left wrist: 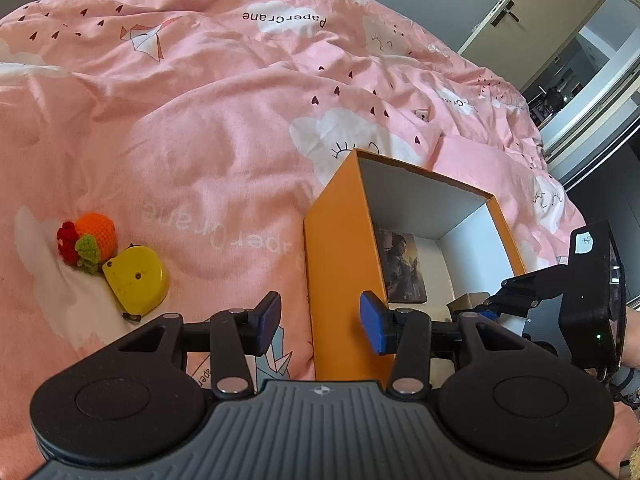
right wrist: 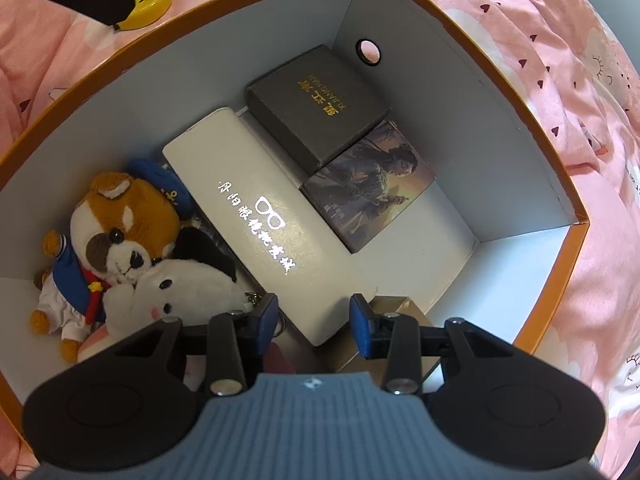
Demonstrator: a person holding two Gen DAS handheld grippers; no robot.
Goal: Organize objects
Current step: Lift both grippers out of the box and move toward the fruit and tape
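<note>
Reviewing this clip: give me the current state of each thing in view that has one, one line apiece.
Orange box: open, no lid, partly filled.
Glasses case: shut, lying flat in the box.
Dark gift box: shut, resting on the picture box.
Yellow tape measure: outside, on the bedspread.
Left tool: open, empty.
Right tool: open, empty, over the box.

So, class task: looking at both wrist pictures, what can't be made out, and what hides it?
- Right wrist view: the flat things under the right gripper are covered by it.
- Right wrist view: the yellow tape measure is partly behind the left gripper's arm.
- Left wrist view: most of the orange box contents sit behind its near wall; only the picture box shows.
</note>
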